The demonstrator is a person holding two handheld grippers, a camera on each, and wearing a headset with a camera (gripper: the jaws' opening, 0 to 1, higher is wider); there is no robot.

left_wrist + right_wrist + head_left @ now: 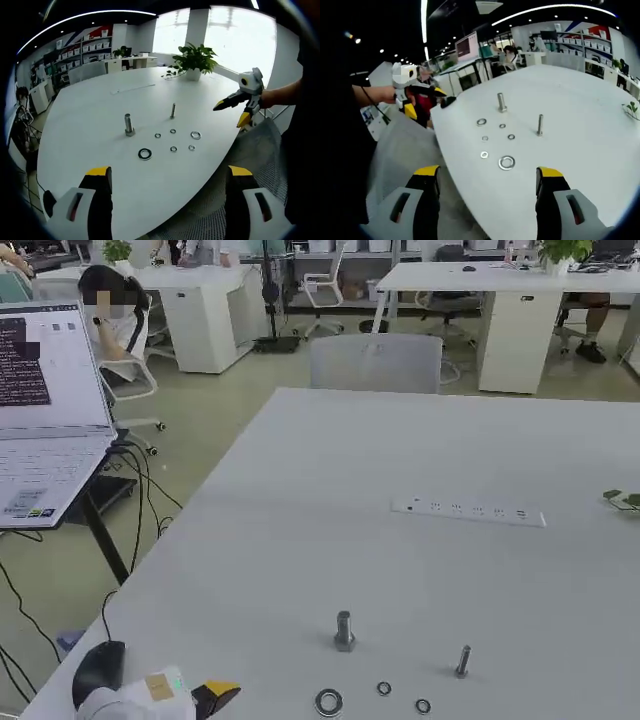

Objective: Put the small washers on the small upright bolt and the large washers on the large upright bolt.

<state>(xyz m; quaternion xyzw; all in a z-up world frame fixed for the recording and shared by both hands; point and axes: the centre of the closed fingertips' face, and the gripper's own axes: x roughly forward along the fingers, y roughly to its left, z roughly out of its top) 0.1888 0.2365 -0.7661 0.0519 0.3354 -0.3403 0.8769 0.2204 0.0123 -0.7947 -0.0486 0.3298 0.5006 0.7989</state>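
Observation:
The large upright bolt (344, 630) and the thinner small bolt (463, 661) stand near the table's front edge. Flat on the table in front of them lie a large washer (328, 702) and two small washers (384, 688). In the left gripper view several washers, large (145, 153) and small (173, 149), lie spread before the bolts. My left gripper (169, 175) is open and empty, off the table's left corner (215, 697). My right gripper (488, 175) is open and empty, held off the table's edge, with a large washer (506, 162) nearest it.
A white power strip (468, 511) lies mid-table. A black mouse (98, 670) sits at the front left corner, and a laptop (50, 440) stands on a stand to the left. A grey chair (375, 362) is at the far edge. A potted plant (194, 62) stands at one end.

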